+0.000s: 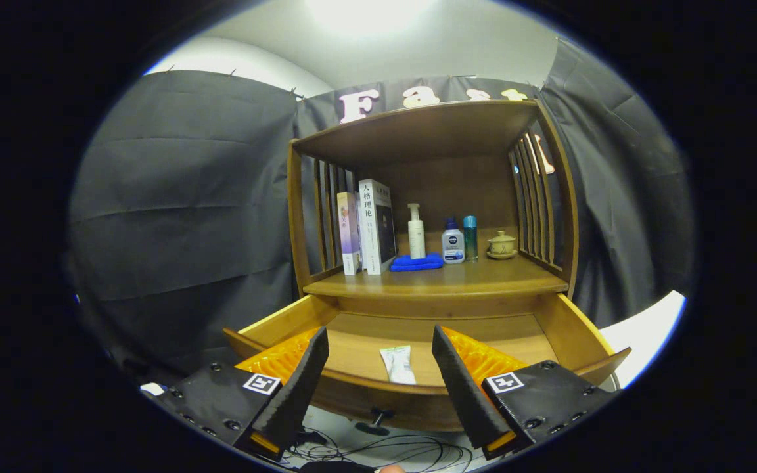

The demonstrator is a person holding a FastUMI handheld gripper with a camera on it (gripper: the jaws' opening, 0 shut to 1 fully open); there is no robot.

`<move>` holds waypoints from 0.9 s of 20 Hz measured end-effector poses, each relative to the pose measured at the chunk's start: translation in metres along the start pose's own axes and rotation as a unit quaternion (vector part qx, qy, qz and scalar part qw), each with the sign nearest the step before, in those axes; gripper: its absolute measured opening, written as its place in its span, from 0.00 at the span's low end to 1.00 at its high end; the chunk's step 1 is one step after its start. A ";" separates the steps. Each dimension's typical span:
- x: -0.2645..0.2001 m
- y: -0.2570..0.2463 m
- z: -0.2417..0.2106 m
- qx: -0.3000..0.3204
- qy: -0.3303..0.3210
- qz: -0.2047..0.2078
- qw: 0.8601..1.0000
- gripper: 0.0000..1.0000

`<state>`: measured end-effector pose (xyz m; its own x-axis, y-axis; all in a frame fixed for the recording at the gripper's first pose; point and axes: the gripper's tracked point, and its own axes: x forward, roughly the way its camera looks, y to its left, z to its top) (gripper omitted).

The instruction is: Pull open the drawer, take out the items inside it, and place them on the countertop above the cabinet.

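Claw (pixel 378 368) fingers apart, clamped on nothing, open drawer (pixel 575 328) just ahead, small white tube (pixel 398 364), possibly a cream, lying inside between the fingers, desk (pixel 444 279) beyond.

Cam rides on the gripper (pixel 378 341), looking forward along its two spread fingers and slightly down into the open drawer (pixel 365 341) just ahead. It faces the cabinet (pixel 431 197) head-on from fairly near, with the countertop (pixel 437 279) farther back and black cloth both sides.
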<state>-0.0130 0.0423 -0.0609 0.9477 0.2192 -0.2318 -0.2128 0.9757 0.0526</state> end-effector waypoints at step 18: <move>0.131 -0.010 -0.015 -0.076 0.243 0.114 0.960 0.98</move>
<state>0.1098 0.0617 -0.1064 0.6573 0.3662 -0.6587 -0.4697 0.8825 0.0219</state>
